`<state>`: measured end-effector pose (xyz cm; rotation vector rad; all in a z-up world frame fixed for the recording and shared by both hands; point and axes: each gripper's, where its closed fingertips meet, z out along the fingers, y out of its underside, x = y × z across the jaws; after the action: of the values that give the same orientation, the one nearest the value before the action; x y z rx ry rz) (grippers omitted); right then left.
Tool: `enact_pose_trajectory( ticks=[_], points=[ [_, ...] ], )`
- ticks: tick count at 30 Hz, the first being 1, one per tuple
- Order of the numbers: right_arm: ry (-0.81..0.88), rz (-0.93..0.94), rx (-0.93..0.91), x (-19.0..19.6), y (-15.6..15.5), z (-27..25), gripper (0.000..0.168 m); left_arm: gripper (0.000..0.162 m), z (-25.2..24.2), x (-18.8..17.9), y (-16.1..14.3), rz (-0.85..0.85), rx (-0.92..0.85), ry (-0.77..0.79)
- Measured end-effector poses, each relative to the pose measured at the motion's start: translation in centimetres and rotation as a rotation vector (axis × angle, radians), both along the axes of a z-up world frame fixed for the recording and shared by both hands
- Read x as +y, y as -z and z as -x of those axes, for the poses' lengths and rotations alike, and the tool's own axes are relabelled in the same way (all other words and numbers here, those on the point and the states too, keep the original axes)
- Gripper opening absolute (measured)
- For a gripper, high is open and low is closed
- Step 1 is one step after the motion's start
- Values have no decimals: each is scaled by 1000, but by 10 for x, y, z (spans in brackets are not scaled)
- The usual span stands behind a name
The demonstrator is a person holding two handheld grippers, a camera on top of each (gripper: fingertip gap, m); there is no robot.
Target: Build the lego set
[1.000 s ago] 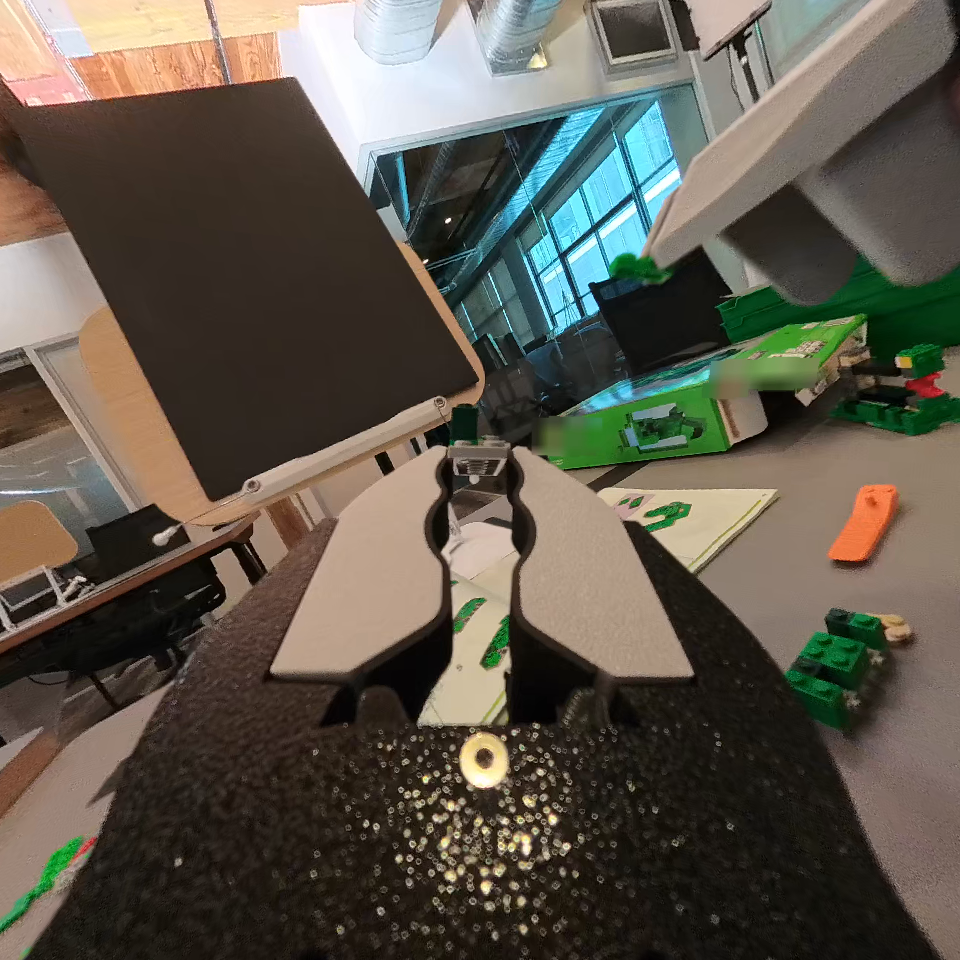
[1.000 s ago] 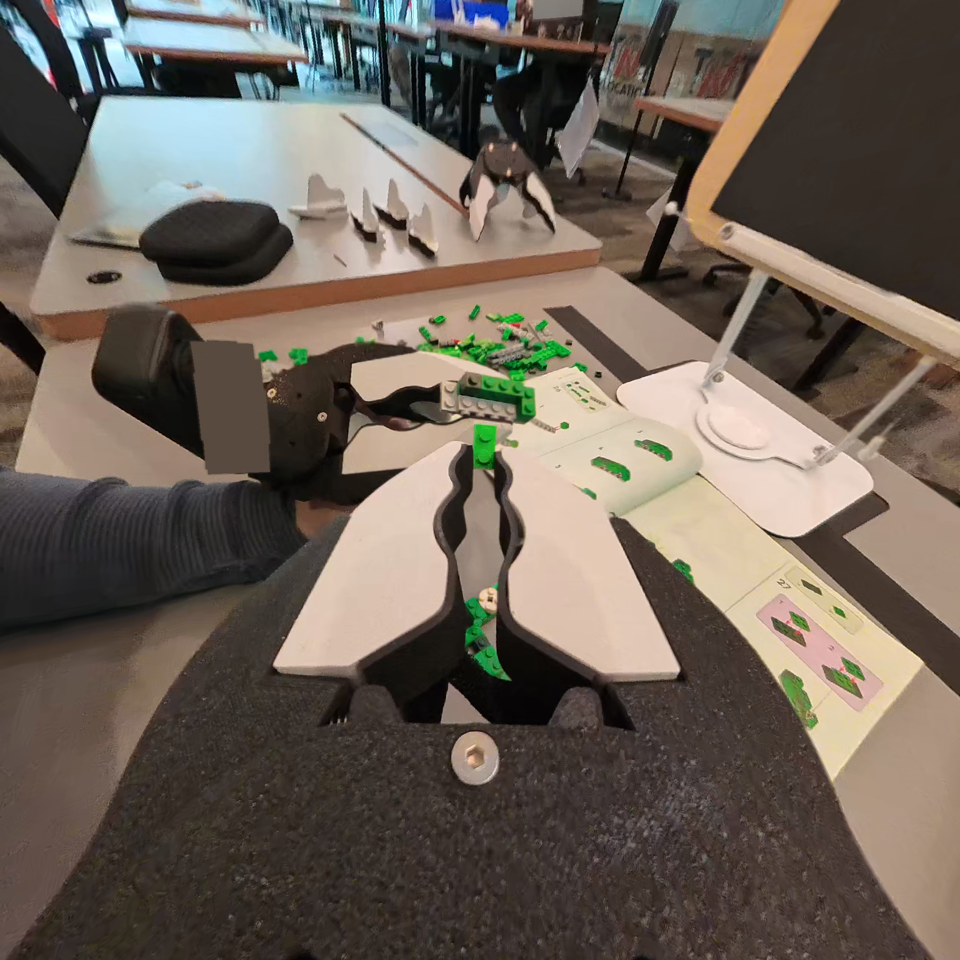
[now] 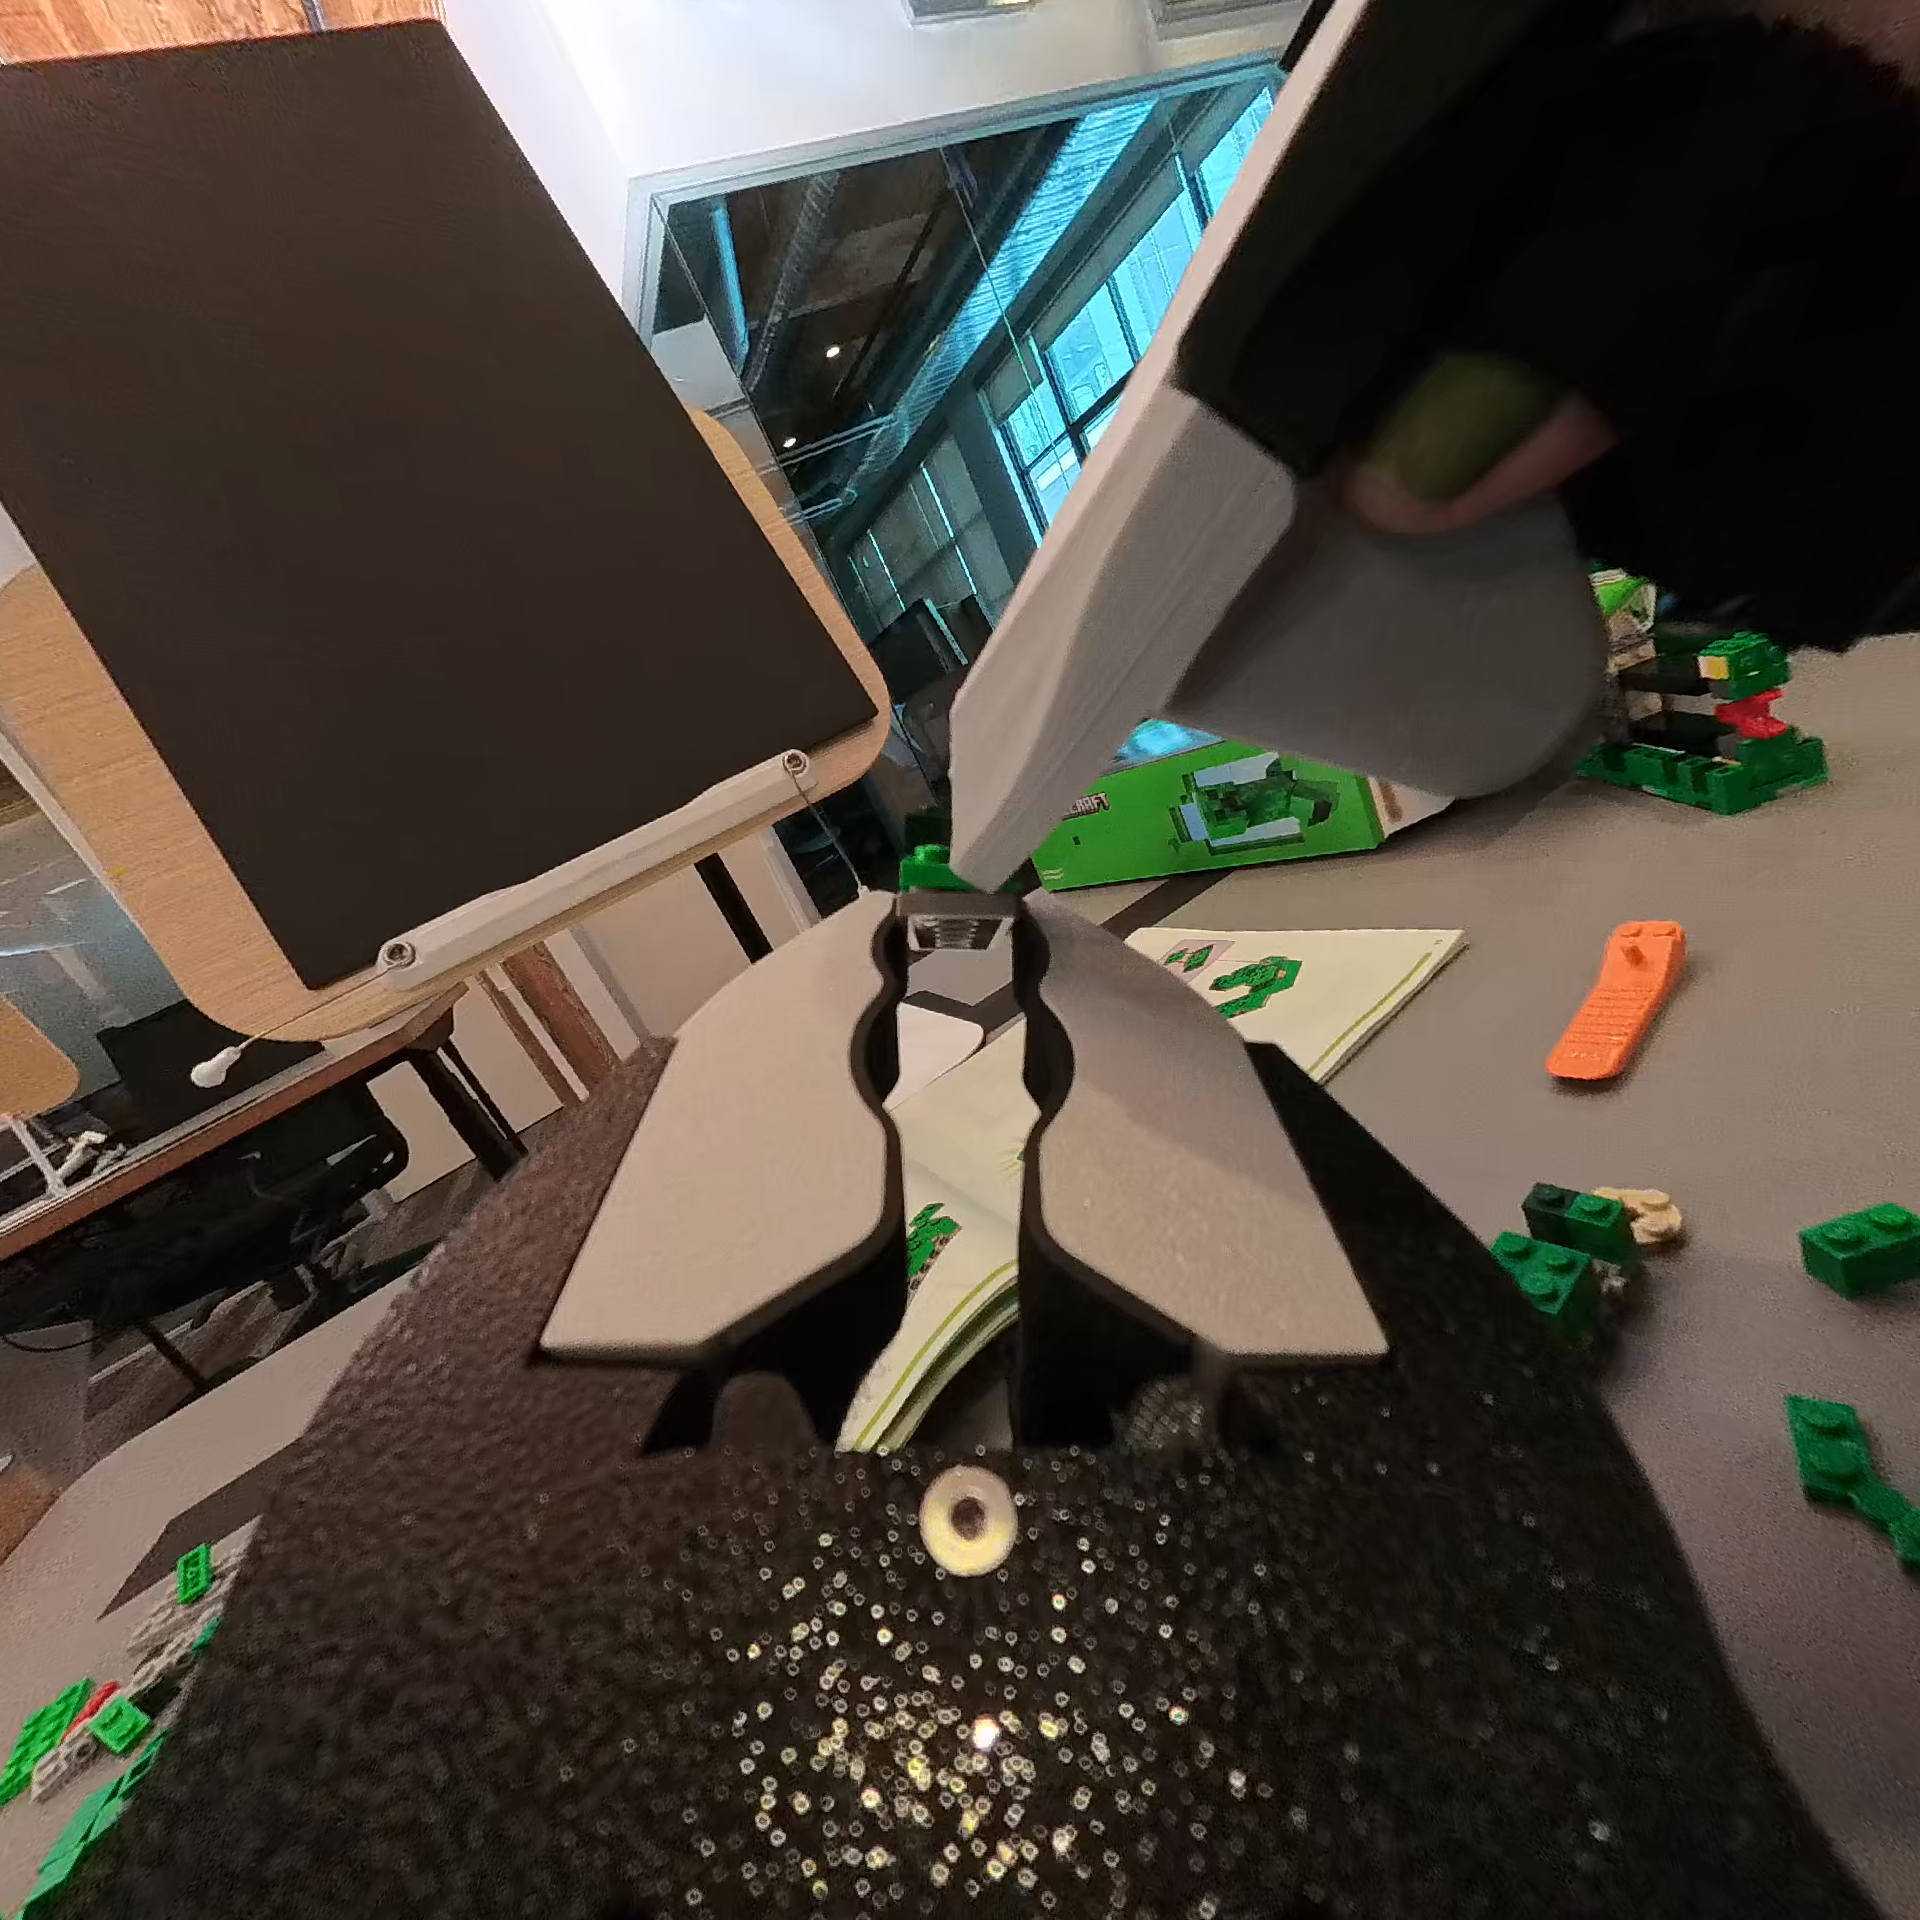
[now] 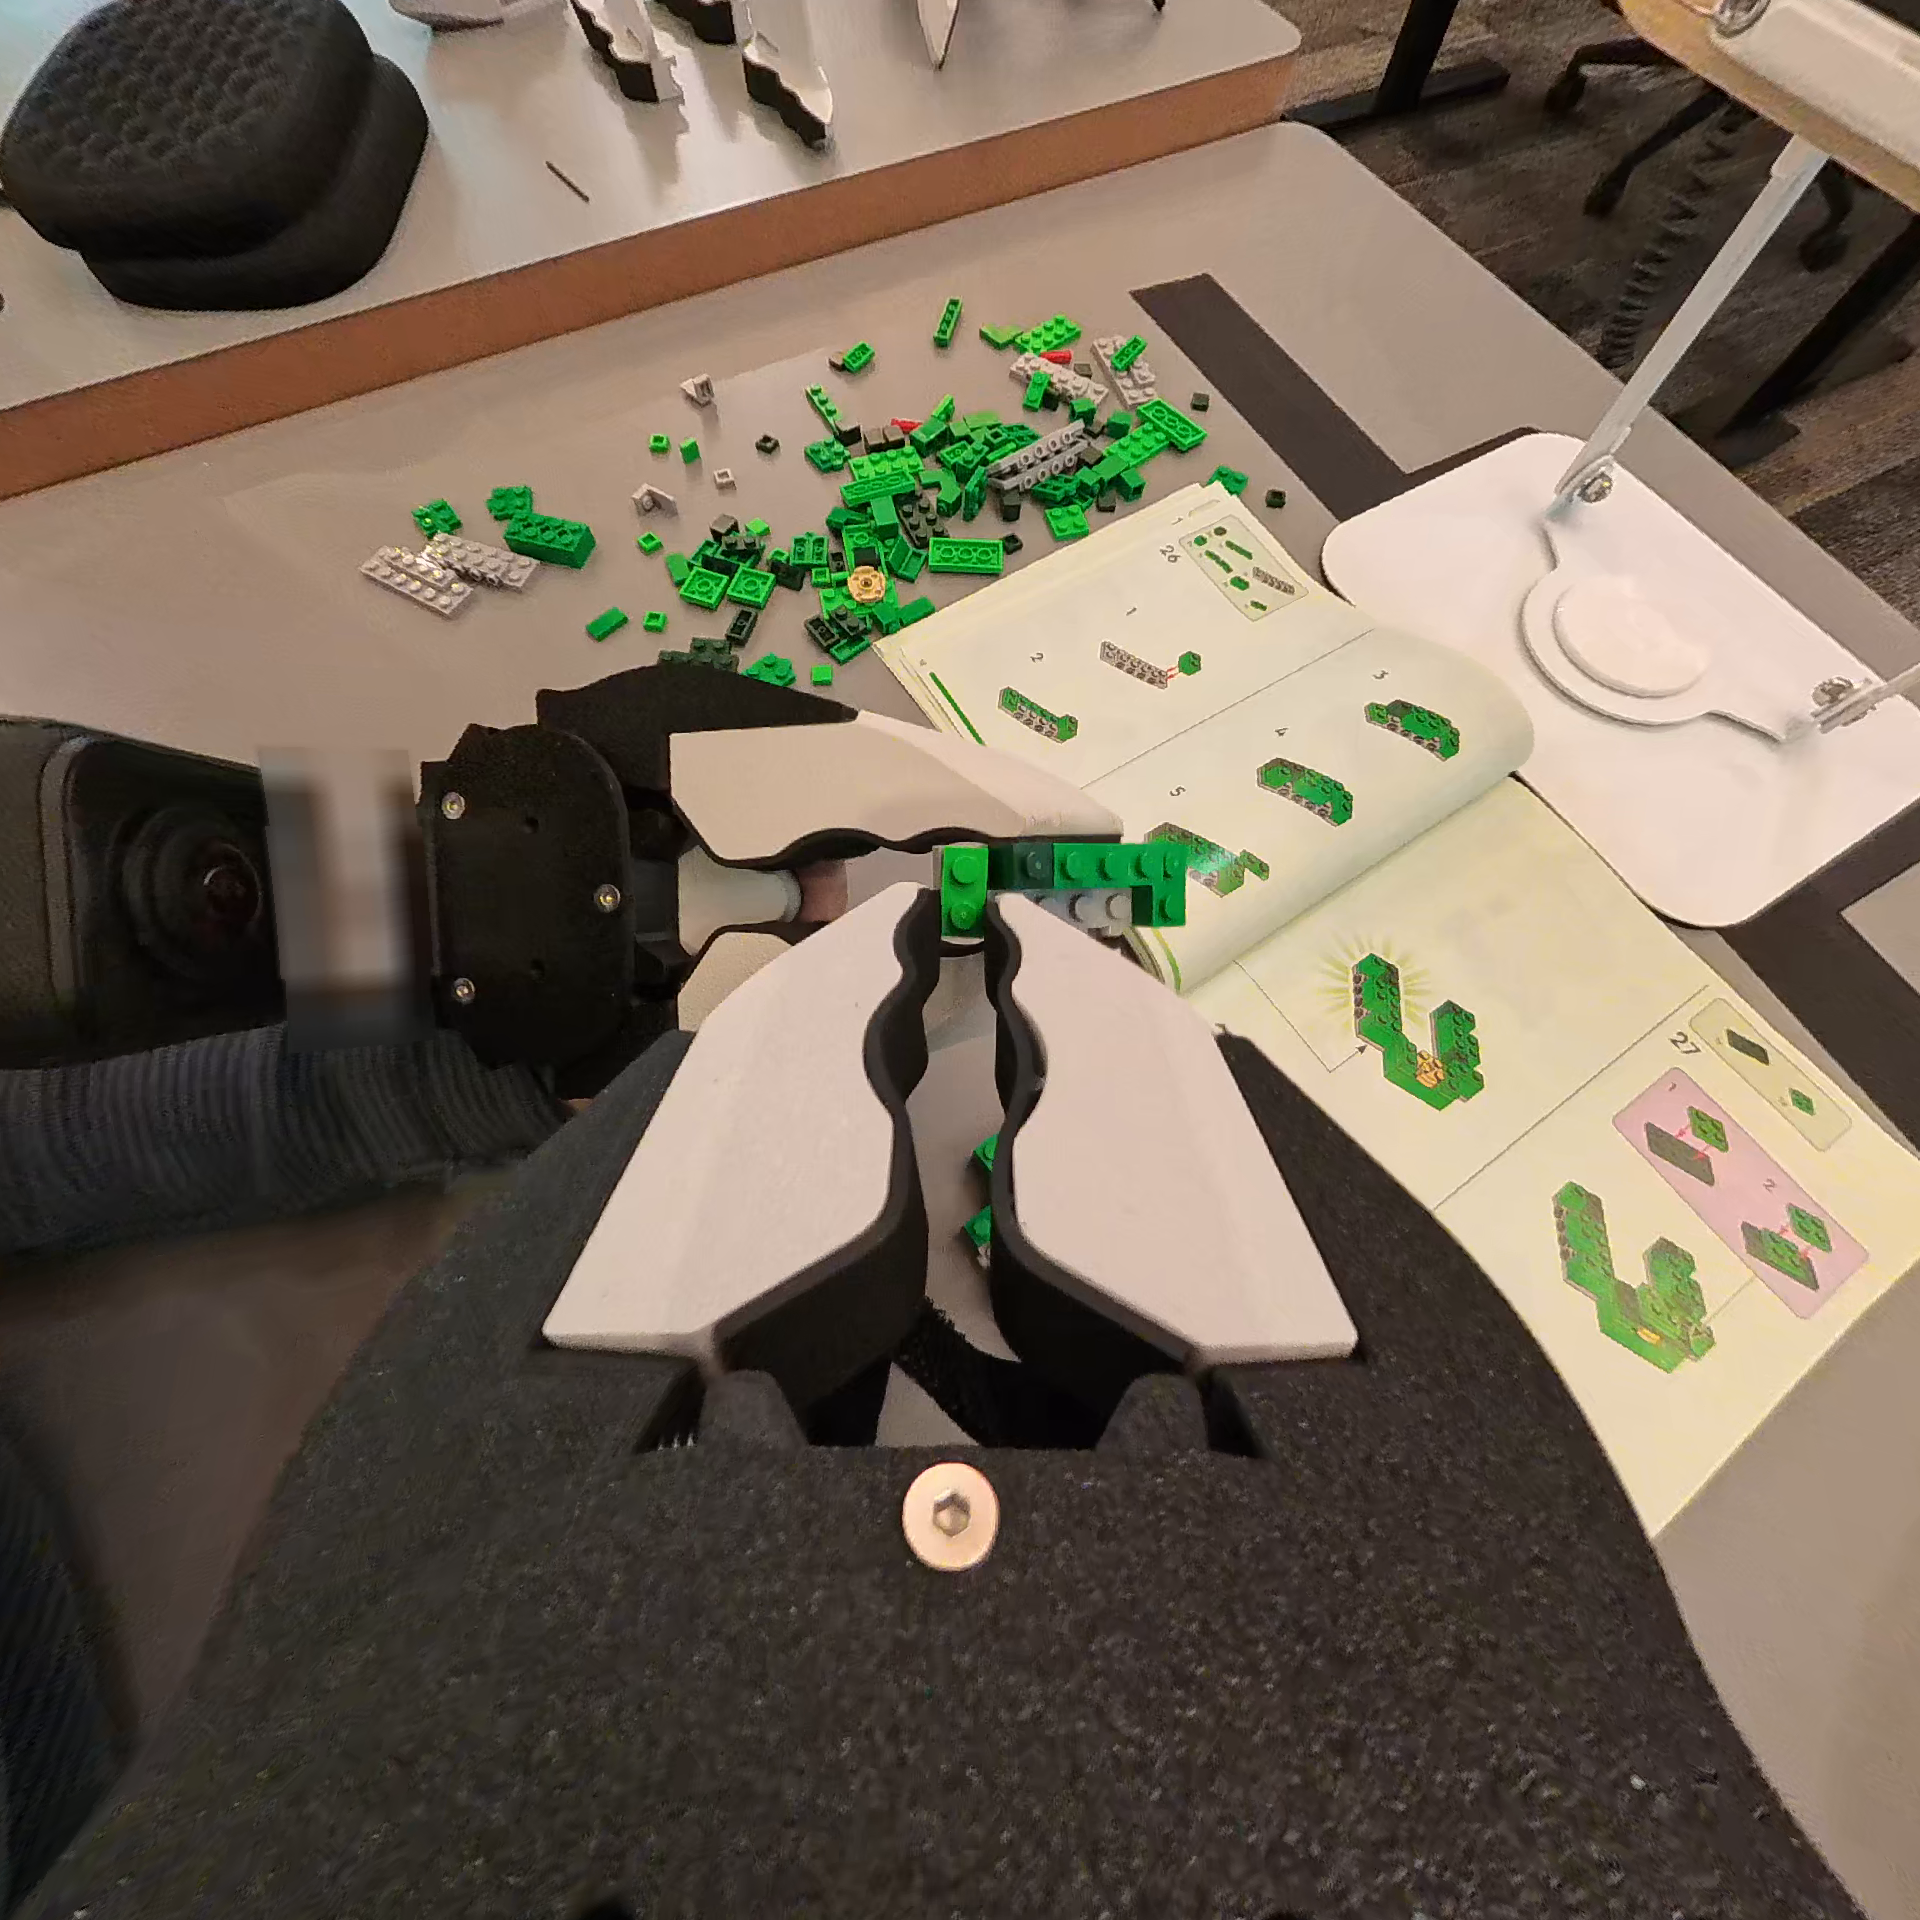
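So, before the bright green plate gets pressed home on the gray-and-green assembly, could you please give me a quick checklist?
1. Left gripper shut on the gray-and-green assembly: ok.
2. Right gripper shut on the bright green plate: ok.
3. Plate over the assembly's near end: ok.
4. Studs exactly lined up: cannot tell; the fingers hide the joint.
5. Instruction booklet open to the build steps: ok.
6. Spare bricks within reach: ok, probably.
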<state>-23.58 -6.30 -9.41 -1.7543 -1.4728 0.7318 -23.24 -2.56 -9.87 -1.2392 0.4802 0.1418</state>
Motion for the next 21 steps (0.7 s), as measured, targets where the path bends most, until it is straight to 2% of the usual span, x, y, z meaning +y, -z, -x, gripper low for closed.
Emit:
enact_pose_trajectory(
  ticks=[10, 21],
  points=[
    [57, 0, -23, 3, 5, -3, 8, 18, -4, 3, 7, 42, 18, 8],
    [102, -54, -39, 7, 6, -7, 18, 18, -5, 5, 12, 79, 15, 3]
  ],
)
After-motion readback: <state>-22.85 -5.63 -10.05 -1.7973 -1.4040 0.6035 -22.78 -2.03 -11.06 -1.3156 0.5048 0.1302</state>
